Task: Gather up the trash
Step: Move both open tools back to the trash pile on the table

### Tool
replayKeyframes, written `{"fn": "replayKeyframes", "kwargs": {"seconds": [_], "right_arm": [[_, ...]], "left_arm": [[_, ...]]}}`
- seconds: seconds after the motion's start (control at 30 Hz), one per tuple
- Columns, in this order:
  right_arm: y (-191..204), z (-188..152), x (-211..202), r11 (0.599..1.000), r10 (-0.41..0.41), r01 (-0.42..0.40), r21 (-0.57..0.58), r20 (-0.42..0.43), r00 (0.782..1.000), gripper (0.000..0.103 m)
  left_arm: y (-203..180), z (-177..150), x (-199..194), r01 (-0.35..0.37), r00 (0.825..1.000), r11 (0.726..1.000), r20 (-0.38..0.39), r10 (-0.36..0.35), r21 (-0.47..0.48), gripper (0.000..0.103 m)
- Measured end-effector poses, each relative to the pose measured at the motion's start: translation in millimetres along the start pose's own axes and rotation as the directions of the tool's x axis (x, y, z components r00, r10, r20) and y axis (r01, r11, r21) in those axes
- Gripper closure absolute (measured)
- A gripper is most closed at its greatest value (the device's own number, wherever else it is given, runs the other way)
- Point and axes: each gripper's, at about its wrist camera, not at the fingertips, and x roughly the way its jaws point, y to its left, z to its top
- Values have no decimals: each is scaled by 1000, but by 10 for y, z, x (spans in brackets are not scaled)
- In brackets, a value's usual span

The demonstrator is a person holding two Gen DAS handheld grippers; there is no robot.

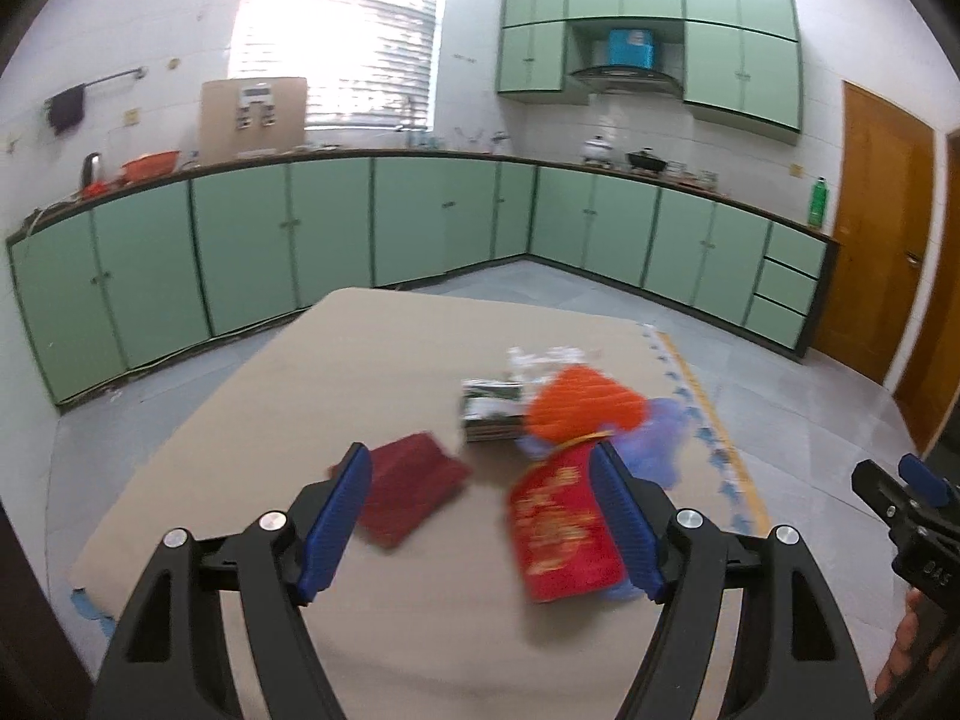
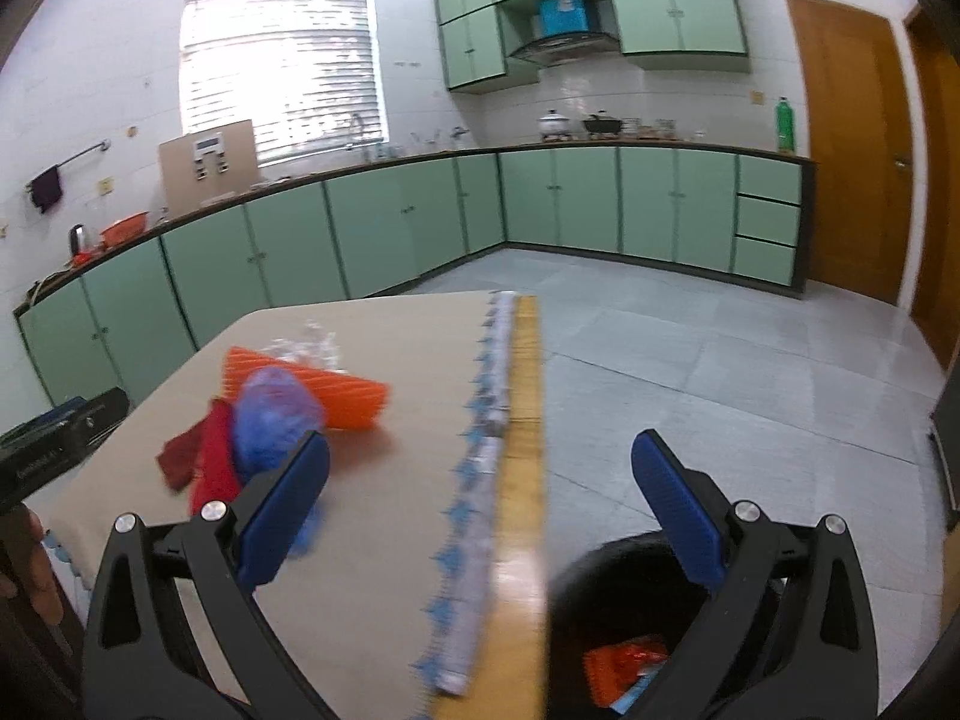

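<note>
Right now both my tongs stand wide apart with nothing between the pads. My left tongs (image 1: 480,516) hang over the tabletop (image 1: 288,372), and no pad touches anything. Just past the left pad lies a dark red packet (image 1: 414,489); beside the right pad lies a bright red packet (image 1: 561,531) with gold print. Beyond that sit an orange piece (image 1: 579,405), a blue bag (image 1: 657,441), a greenish stack (image 1: 489,411) and some crumpled clear wrap (image 1: 540,357), all blurred. My right tongs (image 2: 480,501) straddle the tabletop's near edge, the left pad over the cloth, the right pad over the floor (image 2: 750,372). Below the right pad is a black bin (image 2: 606,612) with an orange wrapper (image 2: 624,669) already inside. The rest of the trash sits ahead and to the left of these tongs, still on the tabletop, well apart from the bin.
</note>
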Motion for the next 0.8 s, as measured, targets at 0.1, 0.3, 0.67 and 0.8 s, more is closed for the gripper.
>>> {"fn": "replayKeyframes", "kwargs": {"seconds": [0.1, 0.3, 0.67, 0.8], "right_arm": [[272, 7, 83, 999, 45, -45, -27, -1, 999, 5], [677, -2, 183, 993, 104, -105, -56, -12, 994, 6], [1128, -64, 409, 982, 159, -165, -94, -62, 985, 23], [1157, -82, 464, 982, 157, -164, -92, -74, 985, 32]], "left_arm": [[196, -21, 25, -37, 999, 999, -7, 37, -9, 30], [470, -121, 93, -72, 997, 997, -37, 71, -19, 30], [708, -247, 186, -77, 995, 996, -73, 74, -47, 30], [691, -278, 228, -72, 994, 997, -81, 68, -40, 30]]}}
